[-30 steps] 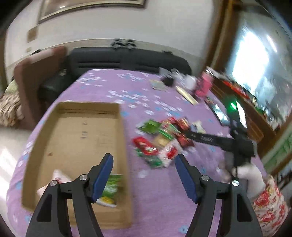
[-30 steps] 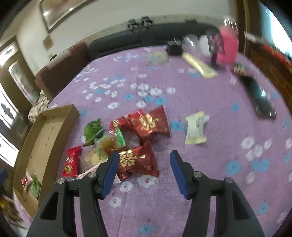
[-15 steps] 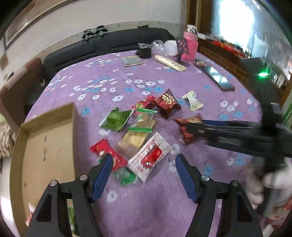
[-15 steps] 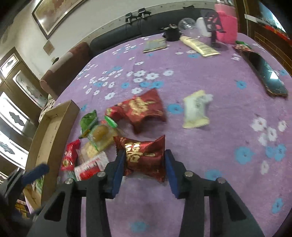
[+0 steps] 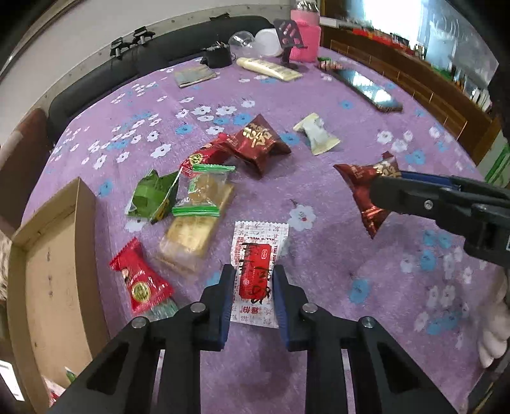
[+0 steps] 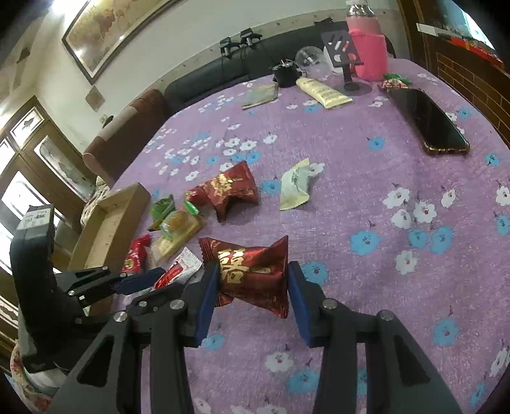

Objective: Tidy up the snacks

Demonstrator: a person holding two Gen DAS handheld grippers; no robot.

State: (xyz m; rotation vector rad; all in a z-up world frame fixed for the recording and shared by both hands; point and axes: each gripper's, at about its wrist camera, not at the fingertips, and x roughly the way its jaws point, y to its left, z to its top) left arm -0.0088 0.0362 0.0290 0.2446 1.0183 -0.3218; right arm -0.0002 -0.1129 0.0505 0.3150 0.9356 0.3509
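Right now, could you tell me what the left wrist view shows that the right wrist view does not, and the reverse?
Only the left wrist view shows the left claw closed on the white-and-red packet, face on, and the cardboard box floor. Only the right wrist view shows the framed picture and the wooden cabinet. Both show the right claw holding the dark red packet, the cream packet, the phone and the pink bottle.
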